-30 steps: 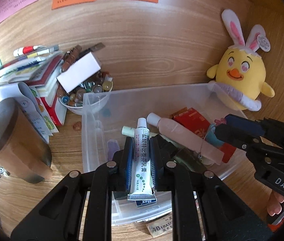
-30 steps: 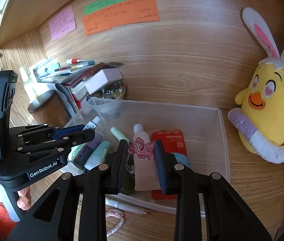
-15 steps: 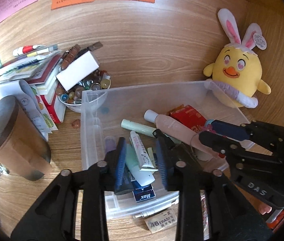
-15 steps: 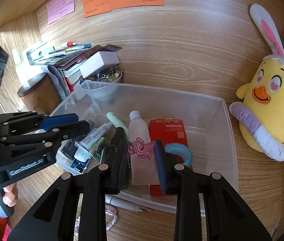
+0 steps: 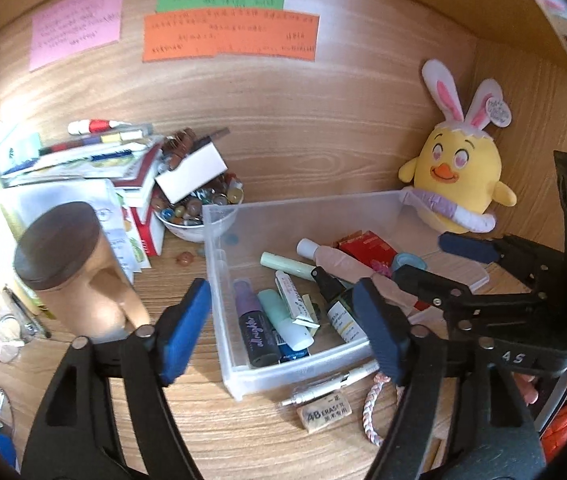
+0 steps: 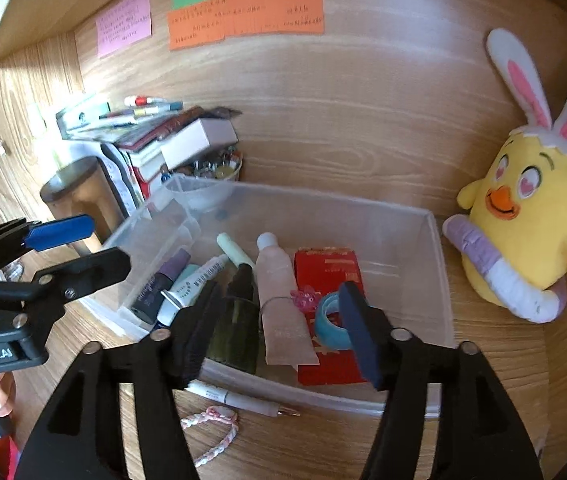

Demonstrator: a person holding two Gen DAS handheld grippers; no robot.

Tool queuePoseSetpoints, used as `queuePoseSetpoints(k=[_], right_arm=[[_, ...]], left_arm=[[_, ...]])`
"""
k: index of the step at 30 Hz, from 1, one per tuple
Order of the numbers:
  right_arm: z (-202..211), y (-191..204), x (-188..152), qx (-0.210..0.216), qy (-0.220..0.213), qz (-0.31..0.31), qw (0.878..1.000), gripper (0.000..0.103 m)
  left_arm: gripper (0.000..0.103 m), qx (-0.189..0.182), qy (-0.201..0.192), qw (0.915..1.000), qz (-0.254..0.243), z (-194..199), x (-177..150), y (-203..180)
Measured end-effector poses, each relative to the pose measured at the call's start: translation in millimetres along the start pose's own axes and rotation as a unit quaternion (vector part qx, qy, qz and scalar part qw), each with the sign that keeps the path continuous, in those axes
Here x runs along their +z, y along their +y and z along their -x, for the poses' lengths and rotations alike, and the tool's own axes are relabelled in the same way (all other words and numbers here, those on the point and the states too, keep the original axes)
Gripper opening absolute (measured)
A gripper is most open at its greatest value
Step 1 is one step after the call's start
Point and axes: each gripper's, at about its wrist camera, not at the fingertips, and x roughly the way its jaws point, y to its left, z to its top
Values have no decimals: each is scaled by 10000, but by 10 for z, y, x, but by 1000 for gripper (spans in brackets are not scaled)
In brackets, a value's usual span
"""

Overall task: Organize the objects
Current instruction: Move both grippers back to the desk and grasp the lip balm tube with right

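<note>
Both grippers, left (image 5: 283, 332) and right (image 6: 279, 332), hang wide open and empty over the clear bin (image 5: 303, 372); the pen (image 6: 243, 400) below the right fingers looks next

Translucent smooth plastic bin (image 5: 303, 210) on the matt wood-grain surface (image 5: 243, 432); beside the bin, a fuzzy cloth chick (image 5: 459, 176), a braided cord bracelet (image 6: 213, 432) and a glossy metal-tipped pen (image 6: 243, 400).
</note>
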Motion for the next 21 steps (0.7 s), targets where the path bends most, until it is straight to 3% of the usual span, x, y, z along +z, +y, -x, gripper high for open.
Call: queuePoseSetpoints(k=[2, 10, 21], right_arm=[[92, 10, -18, -27, -82, -30, 10000, 75], [434, -3, -293, -46, -192, -316, 9993, 84], [487, 305, -1037, 72, 417, -488, 9979, 85]], left_arm=[[84, 33, -86, 10000, -13, 92, -26, 4], [96, 104, -147, 9998, -57, 313, -237, 4], [96, 203, 510, 9985, -3, 223, -844, 61]])
